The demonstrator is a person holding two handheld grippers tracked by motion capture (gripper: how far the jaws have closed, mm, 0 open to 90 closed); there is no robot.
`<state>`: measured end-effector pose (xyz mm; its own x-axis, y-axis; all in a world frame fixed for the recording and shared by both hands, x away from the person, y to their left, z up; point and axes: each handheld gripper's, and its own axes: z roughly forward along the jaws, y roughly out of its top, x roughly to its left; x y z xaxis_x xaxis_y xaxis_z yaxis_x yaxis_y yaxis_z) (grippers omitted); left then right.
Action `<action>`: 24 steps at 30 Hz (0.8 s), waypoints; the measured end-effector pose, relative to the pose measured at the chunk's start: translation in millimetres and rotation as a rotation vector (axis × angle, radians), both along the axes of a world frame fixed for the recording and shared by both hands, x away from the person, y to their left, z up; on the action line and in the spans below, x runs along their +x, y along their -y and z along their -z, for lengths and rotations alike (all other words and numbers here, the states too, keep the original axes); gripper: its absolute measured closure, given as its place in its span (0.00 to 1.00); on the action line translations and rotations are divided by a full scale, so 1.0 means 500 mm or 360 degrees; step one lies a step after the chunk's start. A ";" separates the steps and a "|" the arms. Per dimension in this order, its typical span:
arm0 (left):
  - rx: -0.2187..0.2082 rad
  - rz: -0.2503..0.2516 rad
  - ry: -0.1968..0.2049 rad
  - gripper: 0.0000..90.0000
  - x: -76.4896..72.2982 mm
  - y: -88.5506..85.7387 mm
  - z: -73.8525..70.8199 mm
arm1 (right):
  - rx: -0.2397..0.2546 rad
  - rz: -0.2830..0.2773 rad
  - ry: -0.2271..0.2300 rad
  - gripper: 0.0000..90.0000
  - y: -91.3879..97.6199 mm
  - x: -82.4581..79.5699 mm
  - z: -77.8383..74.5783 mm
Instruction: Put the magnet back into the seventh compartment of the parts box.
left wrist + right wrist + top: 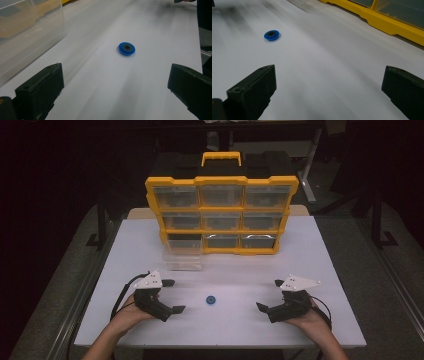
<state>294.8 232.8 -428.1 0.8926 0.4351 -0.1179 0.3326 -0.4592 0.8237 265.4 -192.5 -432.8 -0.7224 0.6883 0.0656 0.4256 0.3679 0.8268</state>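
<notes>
High view: blue disc (211, 300) lay on bench (310, 255) btwn left tool (172, 296) & right tool (270, 295); both wide open, empty.

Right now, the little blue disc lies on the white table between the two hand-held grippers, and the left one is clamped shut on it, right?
Not quite. The blue disc does lie on the white table between them, but the left hand-held gripper is open and apart from it. The left gripper view shows the disc lying free ahead of the spread jaws.
</notes>
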 end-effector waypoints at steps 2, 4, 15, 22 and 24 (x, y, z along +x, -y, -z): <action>0.0003 0.0005 -0.0004 0.00 0.003 0.002 0.000 | -0.0002 -0.0001 0.0005 0.00 0.001 0.000 0.000; -0.0001 0.0007 -0.0011 0.00 0.004 0.006 0.000 | 0.0003 -0.0002 0.0007 0.00 0.001 0.000 0.000; 0.0011 0.0044 -0.0008 0.00 0.011 0.020 -0.002 | 0.0001 -0.0003 0.0006 0.00 0.001 0.000 0.000; -0.0011 0.0045 -0.0018 0.00 0.016 0.030 -0.004 | 0.0003 -0.0001 0.0002 0.00 0.000 0.000 0.000; 0.0001 0.0055 -0.0013 0.00 0.018 0.032 -0.004 | 0.0000 -0.0002 0.0000 0.00 0.000 0.000 0.000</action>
